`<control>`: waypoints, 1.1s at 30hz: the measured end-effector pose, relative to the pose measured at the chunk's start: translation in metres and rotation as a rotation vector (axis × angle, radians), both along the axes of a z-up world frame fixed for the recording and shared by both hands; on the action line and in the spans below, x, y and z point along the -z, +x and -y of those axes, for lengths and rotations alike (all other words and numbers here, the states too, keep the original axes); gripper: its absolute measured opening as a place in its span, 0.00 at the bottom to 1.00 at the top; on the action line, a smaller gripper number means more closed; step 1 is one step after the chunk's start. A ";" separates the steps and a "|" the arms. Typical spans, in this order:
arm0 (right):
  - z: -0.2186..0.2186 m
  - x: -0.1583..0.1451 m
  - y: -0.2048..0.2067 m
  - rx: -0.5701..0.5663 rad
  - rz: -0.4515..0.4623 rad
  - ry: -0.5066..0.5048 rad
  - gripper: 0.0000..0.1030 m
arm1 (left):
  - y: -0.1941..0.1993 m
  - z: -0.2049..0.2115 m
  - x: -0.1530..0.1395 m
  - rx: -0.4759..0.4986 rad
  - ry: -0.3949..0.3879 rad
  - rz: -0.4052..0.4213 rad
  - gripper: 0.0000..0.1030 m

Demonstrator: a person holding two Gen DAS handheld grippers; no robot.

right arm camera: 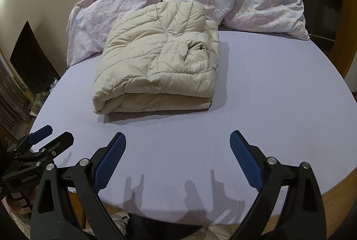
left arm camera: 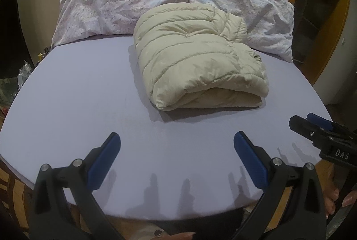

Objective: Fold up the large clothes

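Jacket (left arm camera: 196, 57) folded, both grippers empty.
Beige puffer jacket lies in a neat bundle mid-bed (left arm camera: 78, 95), its far end touching the crumpled duvet (left arm camera: 125, 1) at the far edge. L gripper (left arm camera: 177, 146) & R gripper (right arm camera: 178, 145) hang over the near edge, jaws wide apart, well clear of jacket.

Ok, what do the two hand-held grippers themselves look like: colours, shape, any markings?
Both match: the left hand-held gripper and right hand-held gripper have black plastic scissor-style arms with silver pivot bolts and blue finger pads with a fine grid texture. White letters "DAS" mark the right one's body in the left wrist view. No cables show. A bare hand shows at its handle.
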State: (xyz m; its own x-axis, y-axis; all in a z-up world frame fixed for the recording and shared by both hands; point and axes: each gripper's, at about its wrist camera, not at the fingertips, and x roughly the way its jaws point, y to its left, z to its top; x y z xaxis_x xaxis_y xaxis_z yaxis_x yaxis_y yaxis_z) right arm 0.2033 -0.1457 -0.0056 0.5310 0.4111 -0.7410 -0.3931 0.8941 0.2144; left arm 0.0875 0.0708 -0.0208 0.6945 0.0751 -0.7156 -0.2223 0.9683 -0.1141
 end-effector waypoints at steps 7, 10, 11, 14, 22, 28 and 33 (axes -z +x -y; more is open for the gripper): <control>0.000 -0.009 -0.019 -0.019 0.020 0.013 0.93 | -0.010 0.003 -0.007 -0.008 -0.017 -0.009 0.98; 0.001 -0.014 -0.024 -0.021 0.031 0.019 0.93 | -0.014 0.003 -0.009 -0.012 -0.022 -0.017 0.98; 0.001 -0.016 -0.025 -0.021 0.031 0.020 0.93 | -0.015 0.003 -0.009 -0.011 -0.026 -0.020 0.98; 0.003 -0.018 -0.026 -0.020 0.027 0.023 0.93 | -0.018 0.006 -0.014 -0.004 -0.036 -0.027 0.98; 0.004 -0.022 -0.030 -0.018 0.021 0.035 0.93 | -0.021 0.015 -0.024 0.003 -0.013 -0.016 0.98; 0.002 -0.019 -0.029 -0.016 0.003 0.033 0.93 | -0.014 0.016 -0.021 0.002 -0.016 -0.032 0.98; 0.002 -0.018 -0.027 -0.014 0.001 0.034 0.93 | -0.012 0.016 -0.021 0.006 -0.011 -0.036 0.98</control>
